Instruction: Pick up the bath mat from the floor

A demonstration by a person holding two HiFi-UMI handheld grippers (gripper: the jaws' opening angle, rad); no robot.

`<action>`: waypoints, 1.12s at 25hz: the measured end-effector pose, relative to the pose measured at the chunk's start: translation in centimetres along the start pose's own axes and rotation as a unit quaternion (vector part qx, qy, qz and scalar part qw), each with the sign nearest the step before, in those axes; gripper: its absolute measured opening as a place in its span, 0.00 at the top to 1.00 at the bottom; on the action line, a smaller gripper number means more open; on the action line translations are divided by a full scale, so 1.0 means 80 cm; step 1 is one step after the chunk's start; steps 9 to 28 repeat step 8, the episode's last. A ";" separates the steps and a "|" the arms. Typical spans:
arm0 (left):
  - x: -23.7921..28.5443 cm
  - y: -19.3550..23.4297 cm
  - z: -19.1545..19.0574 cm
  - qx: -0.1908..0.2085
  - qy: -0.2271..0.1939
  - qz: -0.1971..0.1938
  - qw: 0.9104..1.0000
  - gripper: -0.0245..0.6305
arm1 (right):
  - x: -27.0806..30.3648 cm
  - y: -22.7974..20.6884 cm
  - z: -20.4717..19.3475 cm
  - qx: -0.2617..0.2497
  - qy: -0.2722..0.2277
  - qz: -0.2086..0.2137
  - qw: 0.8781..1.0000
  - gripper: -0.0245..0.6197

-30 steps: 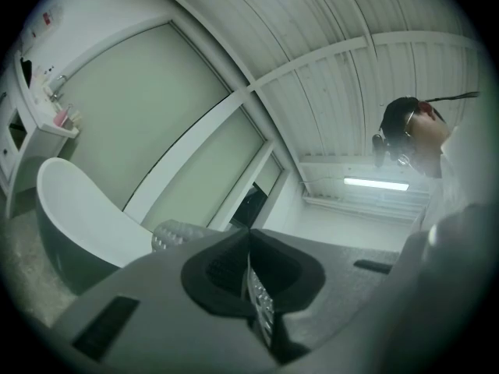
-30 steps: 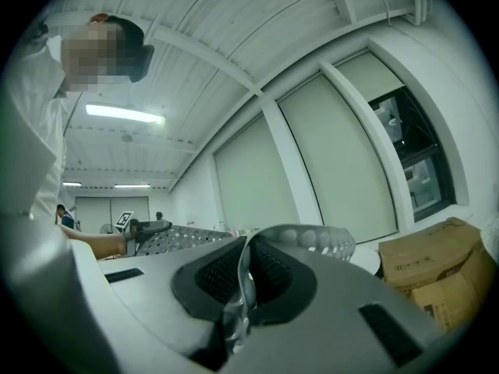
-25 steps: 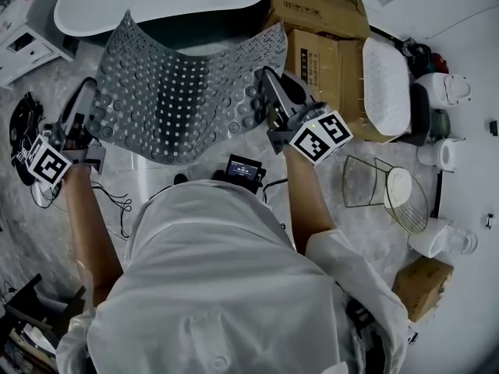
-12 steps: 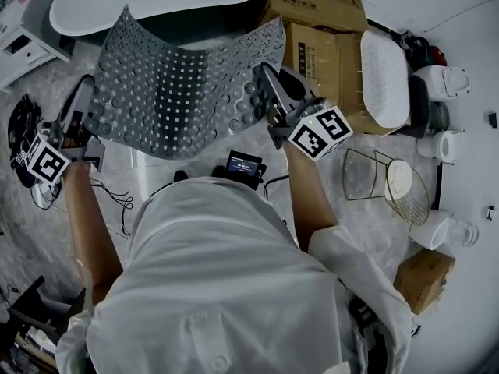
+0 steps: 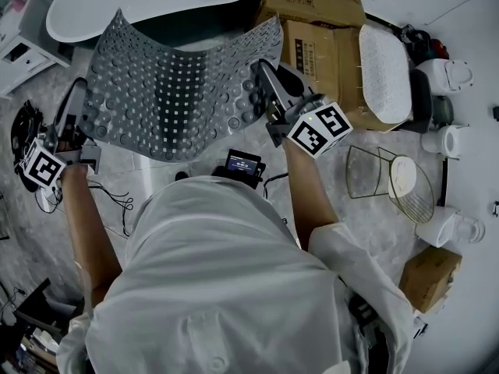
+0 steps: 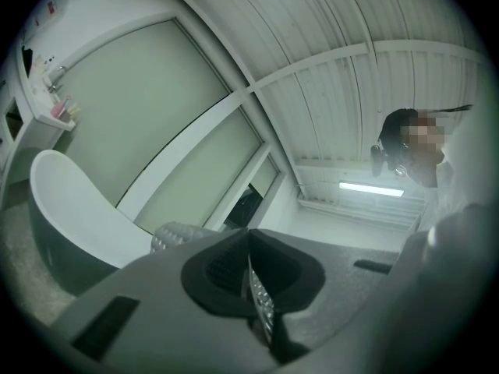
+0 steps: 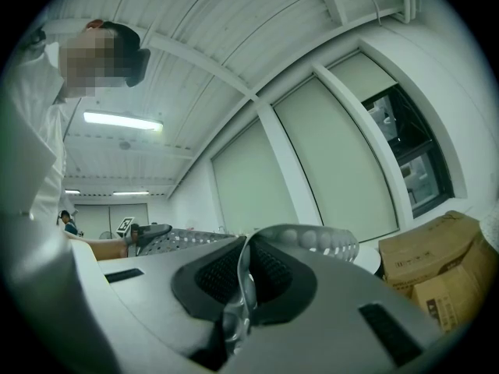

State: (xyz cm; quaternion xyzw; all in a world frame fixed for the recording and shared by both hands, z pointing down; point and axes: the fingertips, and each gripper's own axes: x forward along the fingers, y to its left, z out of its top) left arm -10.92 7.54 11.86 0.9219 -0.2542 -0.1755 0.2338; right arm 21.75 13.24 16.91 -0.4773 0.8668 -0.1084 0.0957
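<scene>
Head view, looking steeply down: you are holding the bath mat [image 5: 179,92] up off the floor [image 5: 366,240], spread between both hands in front of the bathtub [image 5: 156,2]. Your left gripper [image 5: 84,107] is pinching the mat's left edge and your right gripper [image 5: 263,76] is pinching its right edge. Between them the sheet is sagging into a shallow trough, and its far corners are curling upward.

Left gripper view is showing the jaws pressed together on a thin strip of the mat [image 6: 260,301]. Right gripper view is showing the same, with the pads squeezing a fold of pale, bumpy material [image 7: 243,291] while the rest is arching away beyond the jaws.

Judging by that droop, you are handling a soft, floppy, rubbery sheet with no stiffness of its own. It looks light enough for two edge pinches to be carrying it. The perforations and raised studs are probably giving the pads something to bite on. The smooth plastic could still be sliding out if your hands are pulling apart too hard.

Opposite side edges look like the sound places to be gripping, since they are keeping the mat spread rather than bunched. The unsupported far edge is hanging close to the cardboard boxes [image 5: 312,37] on your right and could be brushing them as you are carrying it
</scene>
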 end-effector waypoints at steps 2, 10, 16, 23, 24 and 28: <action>-0.001 0.001 0.000 -0.001 -0.002 0.003 1.000 0.95 | 0.000 -0.003 0.001 -0.003 -0.002 0.004 1.000 0.91; -0.001 0.000 -0.003 0.002 -0.007 0.009 1.000 0.95 | -0.002 -0.007 0.003 0.002 -0.001 0.000 1.000 0.91; -0.001 0.000 -0.003 0.002 -0.007 0.009 1.000 0.95 | -0.002 -0.007 0.003 0.002 -0.001 0.000 1.000 0.91; -0.001 0.000 -0.003 0.002 -0.007 0.009 1.000 0.95 | -0.002 -0.007 0.003 0.002 -0.001 0.000 1.000 0.91; -0.001 0.000 -0.003 0.002 -0.007 0.009 1.000 0.95 | -0.002 -0.007 0.003 0.002 -0.001 0.000 1.000 0.91; -0.001 0.000 -0.003 0.002 -0.007 0.009 1.000 0.95 | -0.002 -0.007 0.003 0.002 -0.001 0.000 1.000 0.91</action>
